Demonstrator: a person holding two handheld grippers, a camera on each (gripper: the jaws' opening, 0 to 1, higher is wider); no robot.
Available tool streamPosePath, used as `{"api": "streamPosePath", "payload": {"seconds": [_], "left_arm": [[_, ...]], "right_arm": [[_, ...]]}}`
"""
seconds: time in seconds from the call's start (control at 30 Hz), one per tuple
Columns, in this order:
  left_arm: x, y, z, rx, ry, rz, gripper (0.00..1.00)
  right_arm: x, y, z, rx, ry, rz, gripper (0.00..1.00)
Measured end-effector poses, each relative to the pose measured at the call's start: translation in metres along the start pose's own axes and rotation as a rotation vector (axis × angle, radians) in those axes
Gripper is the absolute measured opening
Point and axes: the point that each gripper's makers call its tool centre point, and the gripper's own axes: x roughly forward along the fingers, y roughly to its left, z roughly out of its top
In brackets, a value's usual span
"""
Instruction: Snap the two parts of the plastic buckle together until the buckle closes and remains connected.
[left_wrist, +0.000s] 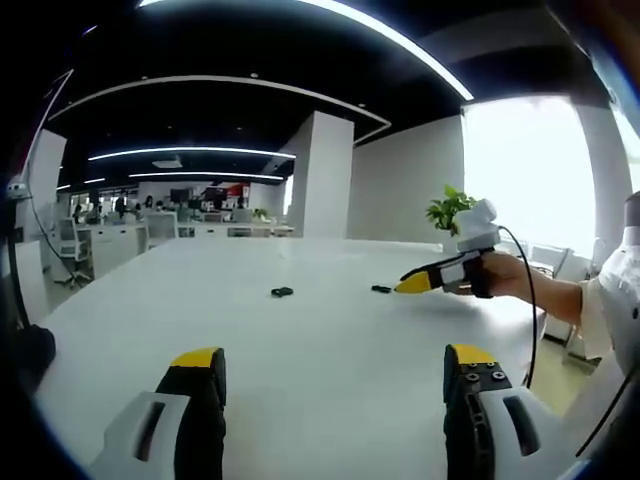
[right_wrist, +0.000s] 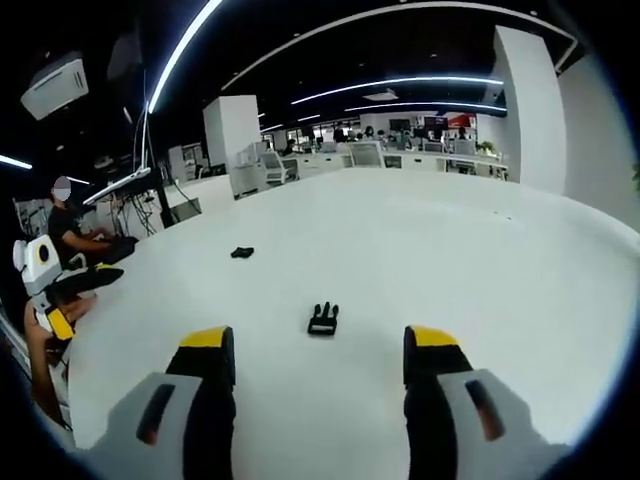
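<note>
L gripper (left_wrist: 330, 385): jaws rise at the bottom of left gripper view, wide apart, nothing btwn them, yellow tips over bare tabletop.
R gripper (right_wrist: 318, 362): same story in right gripper view, jaws spread wide, empty, held low over the table. Also seen from left gripper view at right, yellow tip aimed at the nearer buckle piece; can't tell its gap from that angle.
Table (left_wrist: 330, 320): big white top, runs far back toward the office desks.
Pillar (left_wrist: 325, 175): white, square, behind the table's far edge.
Person's hand (left_wrist: 498, 272): wrapped round the R gripper's handle, cable hanging off it.
Seated person (right_wrist: 75, 235): far left in right gripper view, at a desk beside the table.
Plant (left_wrist: 447, 208): small, green, behind the R gripper by the bright window.
Pronged buckle half (right_wrist: 323, 319): black, flat on table, just ahead of R gripper, lined up w/ the gap btwn its jaws, prongs pointing away. Not touched.
Other buckle half (right_wrist: 242, 252): black, flat on table, well apart from the pronged one, further out and to the left. Not touched.
Buckle status: two parts separate, not snapped.
</note>
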Motion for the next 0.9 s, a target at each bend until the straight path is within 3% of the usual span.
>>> {"api": "streamPosePath", "payload": {"seconds": [0.9], "left_arm": [[-0.0022, -0.0004, -0.0010, -0.004, -0.004, -0.003, 0.92]], "right_arm": [[0.0096, -0.0031, -0.0030, -0.020, 0.017, -0.024, 0.52]]}}
